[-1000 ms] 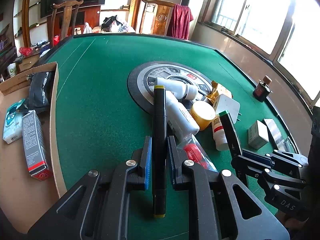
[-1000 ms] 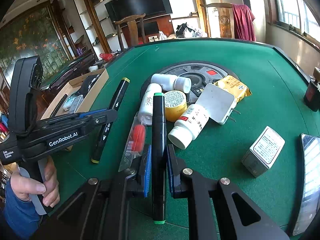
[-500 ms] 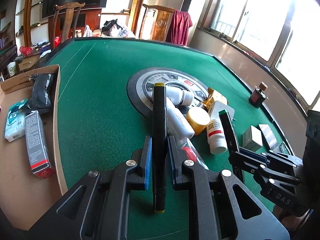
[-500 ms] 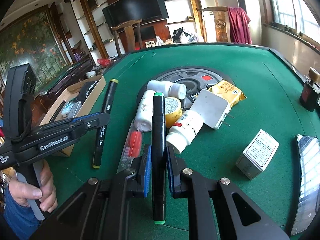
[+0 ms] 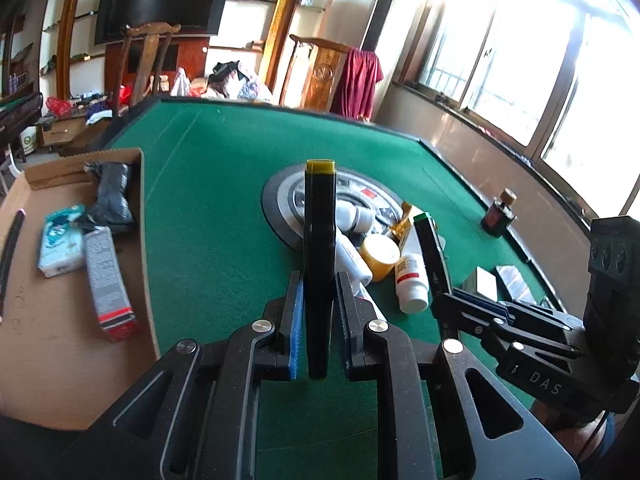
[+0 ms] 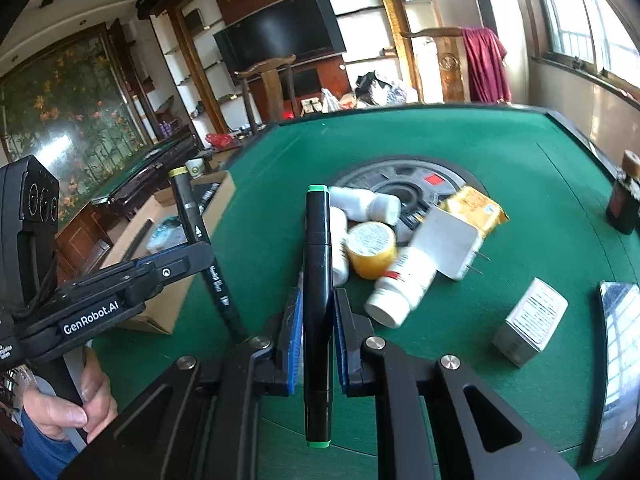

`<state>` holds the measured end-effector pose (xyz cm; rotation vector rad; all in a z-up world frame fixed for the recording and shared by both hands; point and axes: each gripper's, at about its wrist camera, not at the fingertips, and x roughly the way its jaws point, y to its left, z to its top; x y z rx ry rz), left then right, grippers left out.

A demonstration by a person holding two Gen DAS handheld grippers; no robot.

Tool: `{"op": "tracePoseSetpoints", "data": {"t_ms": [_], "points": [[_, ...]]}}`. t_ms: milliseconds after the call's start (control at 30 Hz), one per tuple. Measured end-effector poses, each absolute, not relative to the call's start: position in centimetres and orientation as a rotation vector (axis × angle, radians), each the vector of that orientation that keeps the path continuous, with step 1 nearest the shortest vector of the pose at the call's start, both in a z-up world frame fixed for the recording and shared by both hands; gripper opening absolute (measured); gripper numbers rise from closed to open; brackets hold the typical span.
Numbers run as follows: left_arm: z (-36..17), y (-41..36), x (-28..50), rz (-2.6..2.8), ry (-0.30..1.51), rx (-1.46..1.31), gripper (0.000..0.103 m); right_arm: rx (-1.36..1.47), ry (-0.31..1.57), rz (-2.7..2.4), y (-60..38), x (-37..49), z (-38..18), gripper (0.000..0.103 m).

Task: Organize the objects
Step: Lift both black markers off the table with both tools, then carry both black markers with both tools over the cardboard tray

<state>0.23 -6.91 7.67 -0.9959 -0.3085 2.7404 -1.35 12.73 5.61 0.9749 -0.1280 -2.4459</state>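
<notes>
A green felt game table (image 5: 208, 216) fills the middle of both views, with a round grey-and-black control hub (image 5: 280, 204) set into its centre. Behind it, upper left of the frame, a dark television (image 5: 160, 4) hangs among wooden shelves; two carved wooden chairs stand at the far edge, the right one draped with a red cloth (image 5: 358, 80). Bright windows (image 5: 540, 60) run down the right side.

At the left of the left wrist view, an open cardboard box (image 5: 52, 360) sits against the table's edge. Inside lie a pale blue tissue pack (image 5: 60, 242), a grey carton with a red end (image 5: 110, 284) and a black pouch (image 5: 114, 192).

In the centre foreground, the left gripper (image 5: 318, 312) clamps a black marker with a yellow cap (image 5: 319, 248), lifted above the felt and pointing away. To its right, the right gripper (image 6: 316, 340) likewise pinches a black marker with green caps (image 6: 317, 280).

Beyond them, loose on the hub's near rim, lie white pill bottles (image 6: 400, 284), a yellow-lidded jar (image 6: 370, 242), a white charger plug (image 6: 450, 242) and a yellow sachet (image 6: 476, 204). Further right sit a small white box (image 6: 532, 320) and, near the far right edge, a dark bottle (image 6: 624, 204).
</notes>
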Motion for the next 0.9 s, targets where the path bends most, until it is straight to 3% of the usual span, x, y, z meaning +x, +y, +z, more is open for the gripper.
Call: {"op": "tracePoseSetpoints", "data": {"t_ms": [533,900], "points": [[13.7,-14.3,6.9,2.878,-0.423,-0.766,0.014,0.797,-0.014,-2.373,5.6,1.4,11.5,0.013],[11.1,-21.4,9.2,2.997,-0.560,-0.859,0.014,0.808,0.001,-2.216,-3.1,1.1,11.0,0.013]]}}
